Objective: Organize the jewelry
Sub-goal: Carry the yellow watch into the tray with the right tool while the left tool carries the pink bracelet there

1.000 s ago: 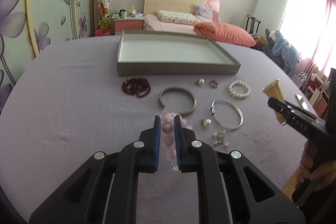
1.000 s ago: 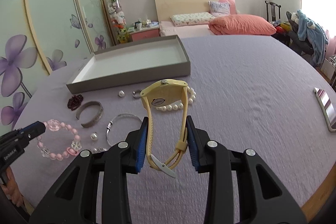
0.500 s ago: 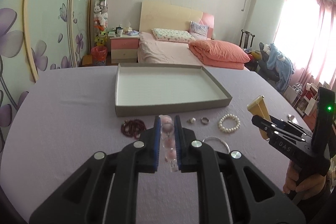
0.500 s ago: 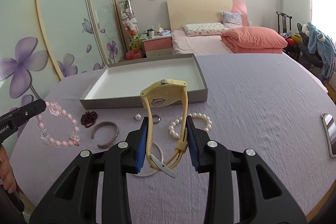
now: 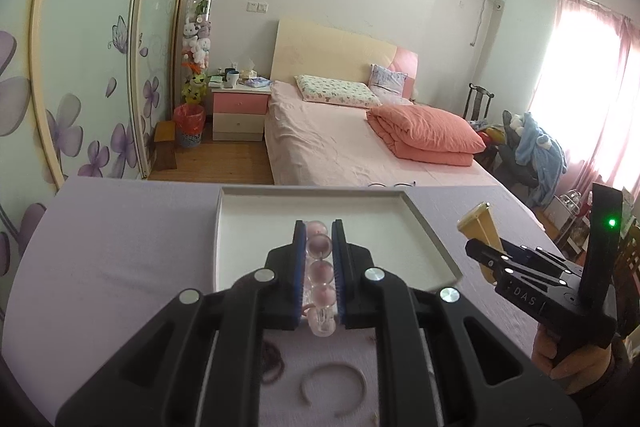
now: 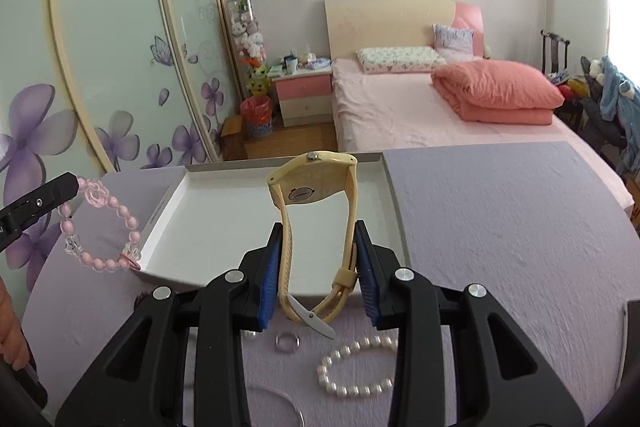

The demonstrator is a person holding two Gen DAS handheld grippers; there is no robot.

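My left gripper (image 5: pixel 319 227) is shut on a pink bead bracelet (image 5: pixel 320 271) and holds it in the air over the near edge of the grey tray (image 5: pixel 434 241). The bracelet hangs from the left gripper in the right wrist view (image 6: pixel 100 227), left of the tray (image 6: pixel 394 205). My right gripper (image 6: pixel 318 239) is shut on the strap of a yellow wristwatch (image 6: pixel 316 183), held upright above the tray's near edge. The right gripper also shows in the left wrist view (image 5: pixel 484 251) with the watch (image 5: pixel 480 227). The tray is white inside and empty.
On the purple tablecloth near me lie a dark red bead bracelet (image 5: pixel 274 359), an open silver bangle (image 5: pixel 334 387), a pearl bracelet (image 6: pixel 358 367), a ring (image 6: pixel 287 341) and another thin bangle (image 6: pixel 280 403). A phone (image 6: pixel 624 339) lies at the right edge. A bed stands behind the table.
Both grippers have risen and moved forward toward the tray with their loads. The pink bracelet has been lifted off the cloth. The loose jewelry has slid to the bottom of both views.
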